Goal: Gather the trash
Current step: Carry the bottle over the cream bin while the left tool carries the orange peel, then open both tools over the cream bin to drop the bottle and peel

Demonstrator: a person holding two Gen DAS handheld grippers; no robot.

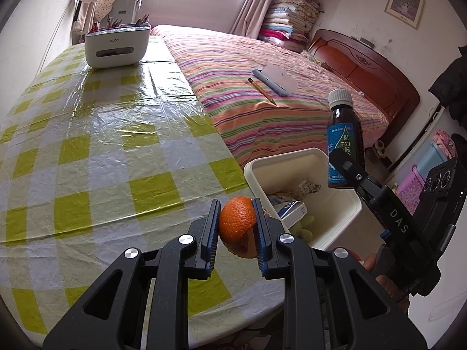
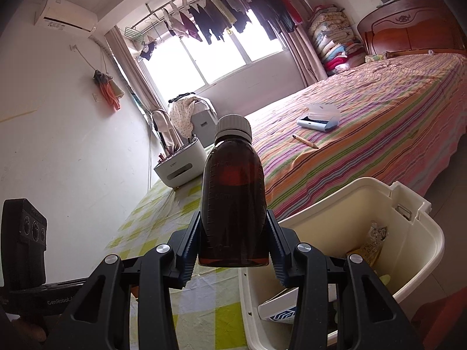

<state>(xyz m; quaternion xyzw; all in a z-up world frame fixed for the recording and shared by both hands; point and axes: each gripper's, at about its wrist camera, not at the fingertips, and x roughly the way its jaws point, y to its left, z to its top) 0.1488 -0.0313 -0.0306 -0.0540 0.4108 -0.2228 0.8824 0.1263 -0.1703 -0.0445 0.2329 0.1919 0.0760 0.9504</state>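
The left gripper [image 1: 236, 227] is clamped on a curled piece of orange peel [image 1: 238, 227], held over the near edge of the table with the green-and-white checked plastic cloth [image 1: 102, 145]. The cream rectangular plastic bin [image 1: 338, 213] stands just beside that edge, to the right of and lower than the peel. The right gripper [image 2: 233, 245] pinches the base of a brown glass medicine bottle with a grey screw cap [image 2: 233, 195]; its long axis stands upright. From the left wrist view the bottle [image 1: 344, 143] hangs above the bin's far right rim, so the right hand looks nearer to a drop. The bin [image 2: 376, 192] already holds a small box and wrappers.
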